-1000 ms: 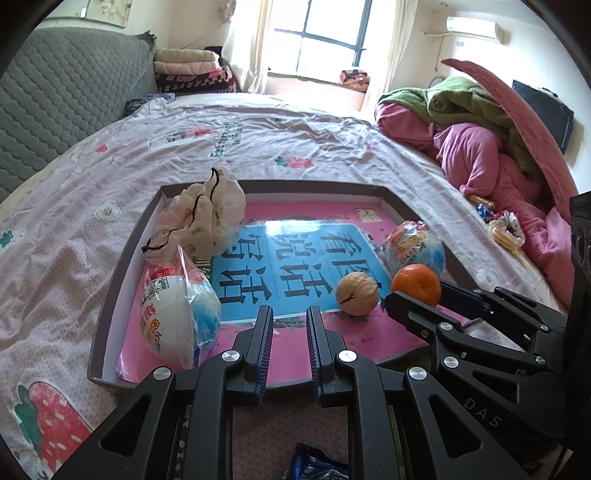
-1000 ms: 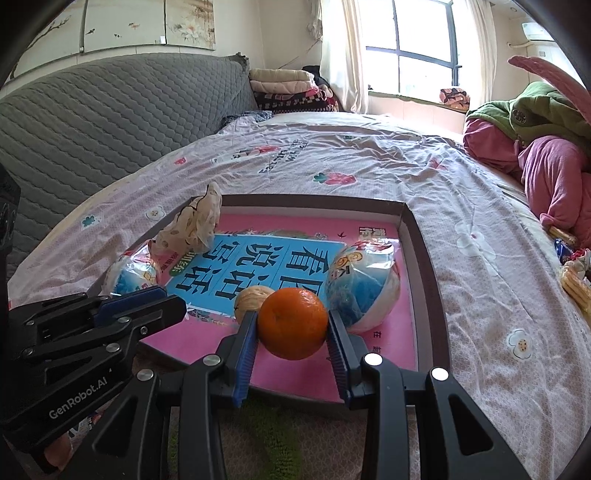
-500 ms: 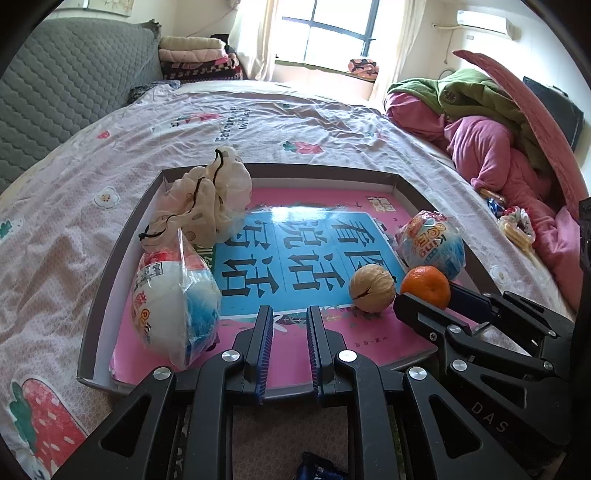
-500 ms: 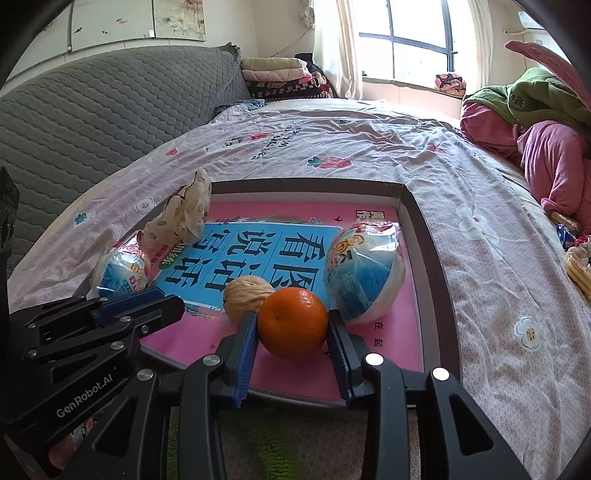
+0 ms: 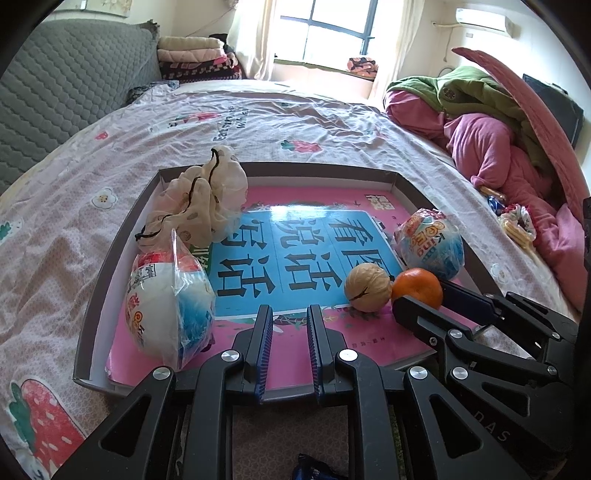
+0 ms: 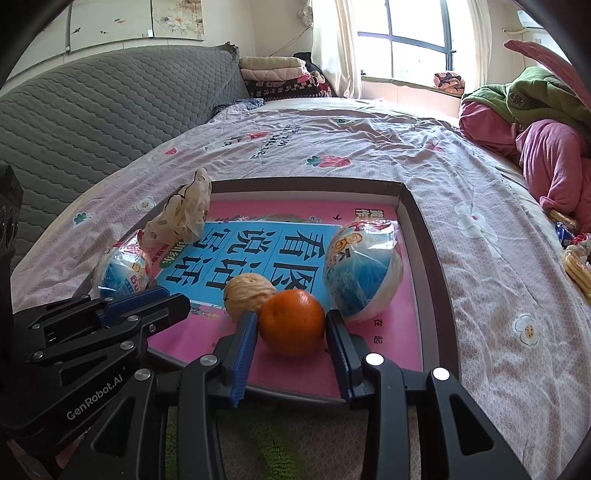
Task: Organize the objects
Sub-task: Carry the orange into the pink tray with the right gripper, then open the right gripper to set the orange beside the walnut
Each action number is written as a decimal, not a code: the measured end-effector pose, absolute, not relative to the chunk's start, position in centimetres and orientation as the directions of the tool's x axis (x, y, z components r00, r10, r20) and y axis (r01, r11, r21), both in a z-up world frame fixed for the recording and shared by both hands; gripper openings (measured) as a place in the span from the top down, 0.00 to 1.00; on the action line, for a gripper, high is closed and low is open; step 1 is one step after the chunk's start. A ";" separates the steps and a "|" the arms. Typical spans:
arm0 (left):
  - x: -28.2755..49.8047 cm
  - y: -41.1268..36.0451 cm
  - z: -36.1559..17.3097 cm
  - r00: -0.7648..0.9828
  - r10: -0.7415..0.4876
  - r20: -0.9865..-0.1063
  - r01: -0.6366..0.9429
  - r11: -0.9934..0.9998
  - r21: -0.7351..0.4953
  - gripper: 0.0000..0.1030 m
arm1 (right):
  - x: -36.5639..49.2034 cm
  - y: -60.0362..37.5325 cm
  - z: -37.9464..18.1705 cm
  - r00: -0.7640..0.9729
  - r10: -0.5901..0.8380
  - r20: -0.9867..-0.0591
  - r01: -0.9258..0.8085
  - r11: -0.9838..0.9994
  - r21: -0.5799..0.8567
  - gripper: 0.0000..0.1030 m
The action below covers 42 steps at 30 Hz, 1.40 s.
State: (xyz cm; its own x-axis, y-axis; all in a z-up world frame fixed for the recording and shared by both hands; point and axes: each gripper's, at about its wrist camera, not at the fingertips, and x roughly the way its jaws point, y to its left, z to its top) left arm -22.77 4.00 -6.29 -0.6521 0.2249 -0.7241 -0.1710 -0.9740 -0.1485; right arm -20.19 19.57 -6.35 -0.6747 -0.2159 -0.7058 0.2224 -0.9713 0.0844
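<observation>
Orange (image 6: pixel 291 322) apparently lower, beside walnut (image 6: pixel 248 291)

Sunlit window (image 6: pixel 413 40), grey quilted headboard (image 6: pixel 110 107), perhaps.

Far back, a bright window (image 6: pixel 413 40) with pale curtains (image 6: pixel 334 48). Under it on the left, a stack of folded blankets (image 6: pixel 280 75). Along the left, a grey quilted headboard (image 6: pixel 110 107). On the right, a heap of pink and green bedding (image 5: pixel 491 129). High on the far right wall, a white air conditioner (image 5: pixel 484 20). Everywhere below, a pink flowery bedsheet (image 6: pixel 369 147).
</observation>
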 end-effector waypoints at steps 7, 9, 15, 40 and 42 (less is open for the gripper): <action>-22.4 4.0 -6.2 -0.649 0.234 -0.723 -0.187 -0.971 -0.147 0.77 | -20.0 19.9 -6.1 -0.677 -0.221 -0.702 0.216 -0.971 0.097 0.63; -22.4 3.9 -6.1 -0.647 0.239 -0.724 -0.188 -0.970 -0.152 0.76 | -19.9 20.1 -6.0 -0.679 -0.224 -0.699 0.213 -0.971 0.103 0.63; -22.2 3.7 -6.0 -0.646 0.244 -0.723 -0.194 -0.969 -0.153 0.65 | -19.6 20.4 -5.6 -0.688 -0.225 -0.690 0.210 -0.972 0.108 0.63; -20.2 2.9 -3.8 -0.691 0.258 -0.676 -0.229 -0.964 -0.133 0.52 | -17.8 19.6 -4.5 -0.747 -0.206 -0.632 0.232 -0.972 0.043 0.56; -20.2 2.9 -3.7 -0.694 0.255 -0.674 -0.228 -0.965 -0.130 0.52 | -17.9 19.6 -4.6 -0.745 -0.205 -0.634 0.230 -0.972 0.044 0.56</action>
State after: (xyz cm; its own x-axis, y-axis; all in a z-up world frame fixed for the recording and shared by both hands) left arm -20.17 2.92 -3.70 -0.6939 0.2547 -0.6735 -0.2284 -0.9649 -0.1295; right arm -17.85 19.63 -4.57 -0.7454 -0.2054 -0.6342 0.2302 -0.9721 0.0442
